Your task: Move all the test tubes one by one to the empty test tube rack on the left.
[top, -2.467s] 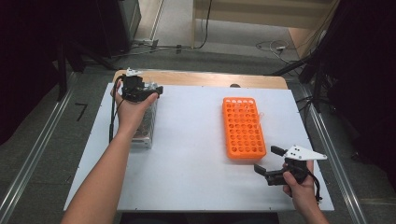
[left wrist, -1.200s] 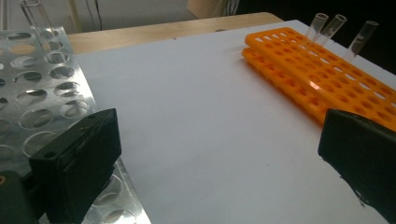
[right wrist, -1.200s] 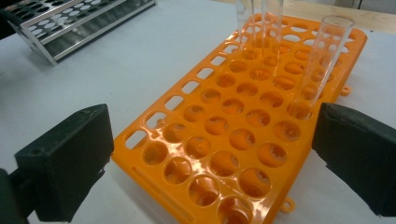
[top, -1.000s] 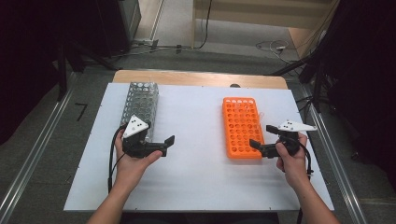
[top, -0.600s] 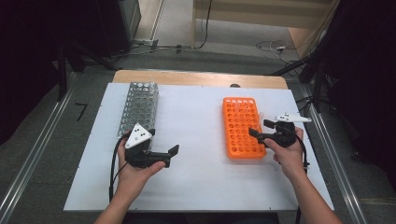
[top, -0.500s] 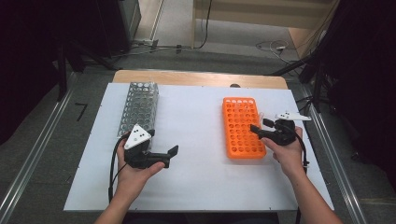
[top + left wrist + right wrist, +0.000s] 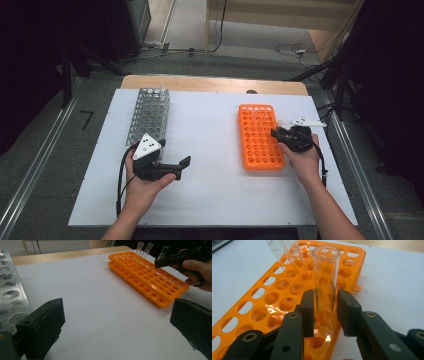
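My right claw (image 7: 325, 312) has just been closing, and a clear glass test tube (image 7: 325, 277) now stands between its black pads (image 7: 308, 312). The pads sit tight at either side of the tube, so I read it as grasped. The tube stands upright in a hole near the right edge of the orange rack (image 7: 274, 302), toward the rack's far half. In the high view, my right claw (image 7: 278, 134) comes in from the right side of the rack (image 7: 257, 137), with my right hand (image 7: 302, 152) resting on the white surface (image 7: 210, 125) just beside it.

Two more test tubes (image 7: 287, 255) lean in holes farther along the rack, just beyond the one I grip. From the left claw's view, all three tubes (image 7: 147, 250) rise at the far end of the rack (image 7: 150, 277), and the third tube (image 7: 163, 251) has the right claw's dark tip (image 7: 165, 262) against it.

My left claw (image 7: 182, 165) hangs released, its jaws wide apart with nothing between them. It points right across the bare surface, well apart from the orange rack. My left hand (image 7: 142, 182) holds it at the near left. Just beyond that hand, a metal rack (image 7: 149, 112) with round holes lies along the left part of the surface, running away to the far side.
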`<act>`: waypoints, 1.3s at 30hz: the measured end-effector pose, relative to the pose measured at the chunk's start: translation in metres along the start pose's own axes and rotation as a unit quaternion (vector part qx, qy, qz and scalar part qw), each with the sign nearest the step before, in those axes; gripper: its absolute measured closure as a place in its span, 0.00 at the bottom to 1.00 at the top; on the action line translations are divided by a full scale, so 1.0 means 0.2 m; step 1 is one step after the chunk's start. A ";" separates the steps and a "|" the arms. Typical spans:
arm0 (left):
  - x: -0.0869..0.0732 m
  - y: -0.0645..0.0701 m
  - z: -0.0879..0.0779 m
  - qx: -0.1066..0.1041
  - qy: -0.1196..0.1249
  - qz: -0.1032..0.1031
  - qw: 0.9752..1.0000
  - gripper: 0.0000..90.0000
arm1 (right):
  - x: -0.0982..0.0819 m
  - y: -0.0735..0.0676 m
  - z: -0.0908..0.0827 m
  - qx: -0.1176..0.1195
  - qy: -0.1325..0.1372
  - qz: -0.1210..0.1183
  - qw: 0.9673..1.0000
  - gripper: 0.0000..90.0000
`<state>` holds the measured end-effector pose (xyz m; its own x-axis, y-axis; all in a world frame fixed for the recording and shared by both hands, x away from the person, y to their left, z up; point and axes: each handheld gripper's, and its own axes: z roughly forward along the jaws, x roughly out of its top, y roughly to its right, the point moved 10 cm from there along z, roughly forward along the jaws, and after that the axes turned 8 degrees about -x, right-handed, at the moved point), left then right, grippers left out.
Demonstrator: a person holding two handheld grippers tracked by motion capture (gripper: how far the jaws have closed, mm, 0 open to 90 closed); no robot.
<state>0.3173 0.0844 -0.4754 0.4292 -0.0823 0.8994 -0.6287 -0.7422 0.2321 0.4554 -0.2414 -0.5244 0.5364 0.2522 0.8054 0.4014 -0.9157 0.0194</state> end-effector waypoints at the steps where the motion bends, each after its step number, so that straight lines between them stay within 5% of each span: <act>1: 0.00 0.00 0.00 0.000 0.000 0.000 1.000 0.00 | 0.00 0.00 0.00 0.002 0.001 -0.001 1.000 0.78; 21: 0.01 0.03 0.01 -0.007 0.000 0.003 1.000 0.00 | 0.11 -0.03 -0.13 0.013 0.054 -0.018 0.998 0.82; 29: 0.03 0.07 0.02 -0.018 0.000 0.006 1.000 0.00 | 0.11 -0.20 -0.21 0.055 0.062 -0.041 0.996 0.82; 39: 0.05 0.15 0.04 -0.041 0.003 0.017 0.999 0.05 | 0.06 -0.50 -0.32 0.119 0.065 -0.082 0.987 0.82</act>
<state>0.3089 0.0553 -0.4619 0.4026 -0.1026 0.9096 -0.6947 -0.6813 0.2306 0.3752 -0.1666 -0.4791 0.3569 0.3343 0.8723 0.6456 -0.7632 0.0283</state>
